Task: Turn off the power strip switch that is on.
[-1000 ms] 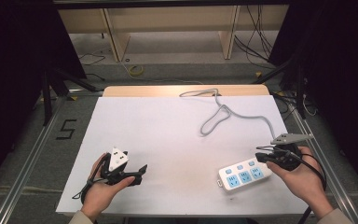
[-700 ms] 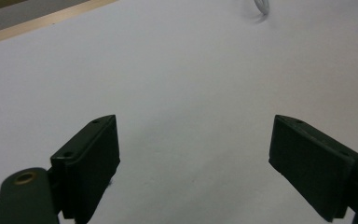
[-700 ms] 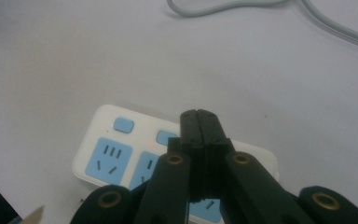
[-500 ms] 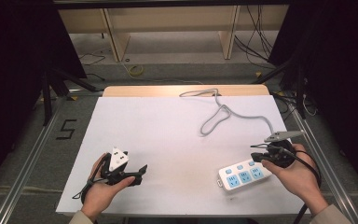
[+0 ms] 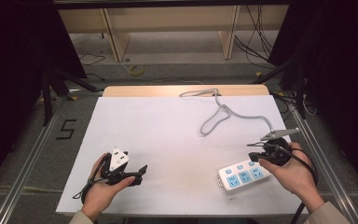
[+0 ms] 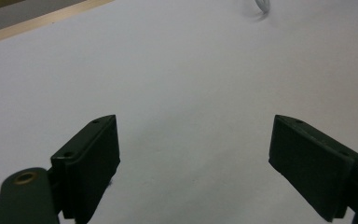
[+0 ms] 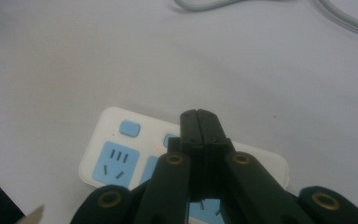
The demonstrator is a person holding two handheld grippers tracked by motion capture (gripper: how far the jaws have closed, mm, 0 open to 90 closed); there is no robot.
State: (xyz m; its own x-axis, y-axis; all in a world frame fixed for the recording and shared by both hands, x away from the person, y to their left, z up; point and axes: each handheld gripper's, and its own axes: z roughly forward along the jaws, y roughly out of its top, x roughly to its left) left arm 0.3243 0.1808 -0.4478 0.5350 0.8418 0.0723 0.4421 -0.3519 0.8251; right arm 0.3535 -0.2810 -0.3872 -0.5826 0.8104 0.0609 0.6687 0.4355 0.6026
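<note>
the left hand-held gripper (image 5: 137, 173) rests low at the near left of the white bench (image 5: 168, 130), held in the person's left hand (image 5: 103, 192); in the left gripper view its two black jaws stand wide apart with nothing but bare white surface between them

the right hand-held gripper (image 5: 252, 157) sits in the right hand (image 5: 294, 173) at the near right, jaws pressed together and holding nothing, their tips just over the far end of a white power strip (image 5: 242, 173) with blue sockets. in the right gripper view the closed jaws cover the strip's middle, beside a blue button (image 7: 130, 128), and a small red light (image 7: 157, 149) glows there

the strip lies flat near the bench's front right edge. a grey cable (image 5: 219, 114) loops across the far right of the bench
</note>
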